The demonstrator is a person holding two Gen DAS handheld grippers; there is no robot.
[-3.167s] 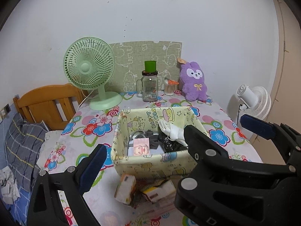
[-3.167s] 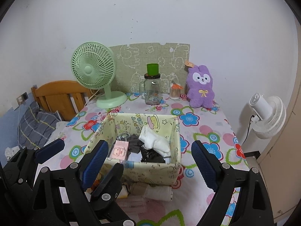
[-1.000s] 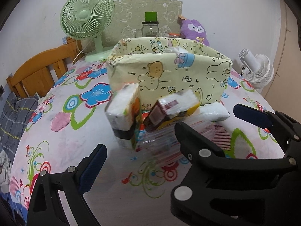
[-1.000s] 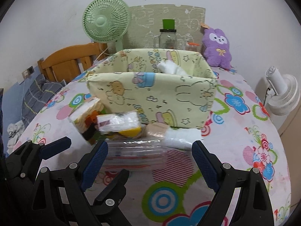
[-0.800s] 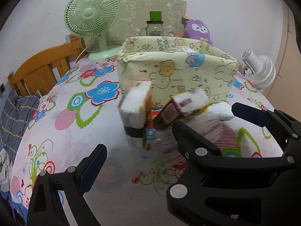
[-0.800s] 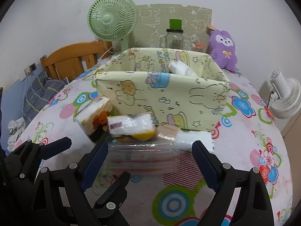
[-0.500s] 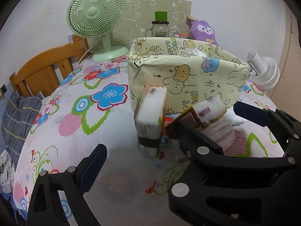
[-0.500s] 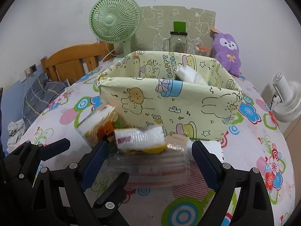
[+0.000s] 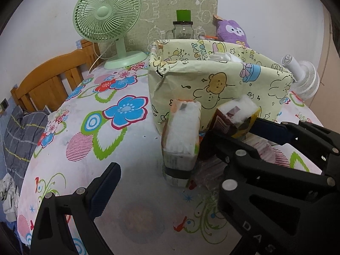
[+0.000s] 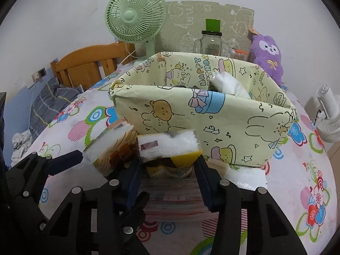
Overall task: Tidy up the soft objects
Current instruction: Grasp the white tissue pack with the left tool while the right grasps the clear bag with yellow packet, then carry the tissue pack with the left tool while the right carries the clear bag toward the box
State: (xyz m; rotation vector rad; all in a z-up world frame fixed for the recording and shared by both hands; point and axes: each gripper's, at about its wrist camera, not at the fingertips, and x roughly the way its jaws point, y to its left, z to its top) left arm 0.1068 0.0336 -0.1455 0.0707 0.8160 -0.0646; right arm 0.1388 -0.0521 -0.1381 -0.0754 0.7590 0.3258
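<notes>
Against the box's (image 10: 204, 127) near wall, the right tongs (image 10: 167, 176) clamp the yellow tissue pack (image 10: 169, 146). The left tongs (image 9: 161, 159) gape around the upright tissue pack (image 9: 180, 136).

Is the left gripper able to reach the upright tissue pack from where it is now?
Probably yes. The left gripper is open, and the upright tissue pack stands on the table just ahead. The right gripper crowds its right side.

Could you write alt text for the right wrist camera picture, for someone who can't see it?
The right gripper closes around a yellow-wrapped tissue pack in front of a cartoon-print fabric bin on a flowered tablecloth.
</notes>
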